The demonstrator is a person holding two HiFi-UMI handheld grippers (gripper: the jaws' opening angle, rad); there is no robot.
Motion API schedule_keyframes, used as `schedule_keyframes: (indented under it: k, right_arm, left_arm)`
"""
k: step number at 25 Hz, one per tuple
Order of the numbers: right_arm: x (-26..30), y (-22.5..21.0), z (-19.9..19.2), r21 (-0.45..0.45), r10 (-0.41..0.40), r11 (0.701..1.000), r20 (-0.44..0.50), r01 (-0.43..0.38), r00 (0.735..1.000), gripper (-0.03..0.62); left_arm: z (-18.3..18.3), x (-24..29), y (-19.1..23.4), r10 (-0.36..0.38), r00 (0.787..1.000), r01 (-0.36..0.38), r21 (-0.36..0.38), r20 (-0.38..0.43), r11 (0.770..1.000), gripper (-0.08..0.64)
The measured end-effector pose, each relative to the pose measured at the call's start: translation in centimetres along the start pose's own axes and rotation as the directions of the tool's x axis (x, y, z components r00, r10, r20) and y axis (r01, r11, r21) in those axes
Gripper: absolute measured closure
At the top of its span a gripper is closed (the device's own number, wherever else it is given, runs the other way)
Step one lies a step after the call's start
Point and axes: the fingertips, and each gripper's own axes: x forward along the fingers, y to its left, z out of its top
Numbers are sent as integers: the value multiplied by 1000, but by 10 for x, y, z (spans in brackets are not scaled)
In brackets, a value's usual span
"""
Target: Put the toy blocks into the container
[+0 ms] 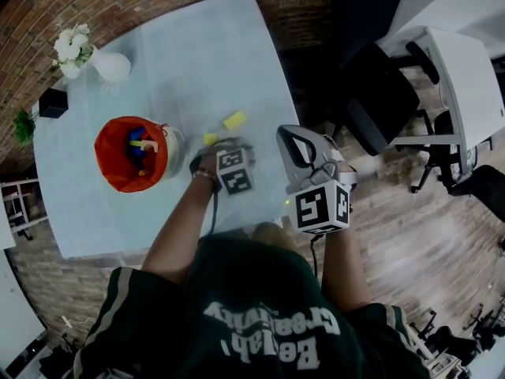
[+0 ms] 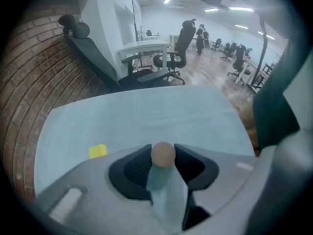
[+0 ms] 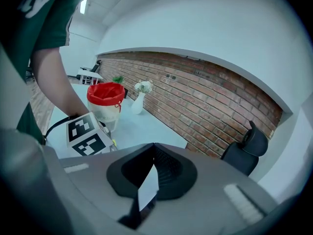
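On the pale blue table (image 1: pixel 197 46), an orange-lined container (image 1: pixel 130 152) holds several coloured blocks. Two yellow blocks lie to its right, the larger (image 1: pixel 234 120) farther back and the smaller (image 1: pixel 210 138) nearer. My left gripper (image 1: pixel 235 147) hovers low just beside the smaller one. In the left gripper view it (image 2: pixel 162 161) is shut on a tan round block (image 2: pixel 163 153), and a yellow block (image 2: pixel 98 151) lies ahead to the left. My right gripper (image 1: pixel 290 140) is raised over the table's right edge. Its jaws (image 3: pixel 152 163) are shut with nothing between them. The container (image 3: pixel 105 96) also shows in the right gripper view.
A white vase with white flowers (image 1: pixel 109 65), a small black box (image 1: pixel 53 102) and a green plant (image 1: pixel 24 125) stand at the table's far left. Black office chairs (image 1: pixel 379 101) and a white desk (image 1: pixel 465 77) stand on the wooden floor to the right.
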Motion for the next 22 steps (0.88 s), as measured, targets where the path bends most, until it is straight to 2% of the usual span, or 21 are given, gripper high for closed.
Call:
schedule_keyframes:
  k: [7, 10, 14, 18, 22]
  right_arm:
    - [2, -2, 2, -1, 2, 1000, 3, -2, 1000, 586]
    - [4, -1, 6, -5, 10, 1000, 10, -10, 1000, 586]
    - [6, -2, 15, -20, 25, 1000, 22, -24, 999, 586]
    - [11, -2, 34, -55, 42, 998, 59, -39, 997, 586]
    - [14, 5, 62, -90, 61, 995, 115, -51, 991, 586]
  left_arm:
    - [4, -5, 1, 12, 1000, -12, -5, 24, 1000, 416]
    - [11, -17, 3, 41, 997, -40, -14, 59, 999, 414]
    - [19, -44, 8, 100, 988, -92, -66, 117, 994, 416]
    - [26, -85, 19, 201, 963, -182, -119, 180, 976, 416]
    - [25, -136, 30, 329, 917, -291, -183, 227, 939, 416]
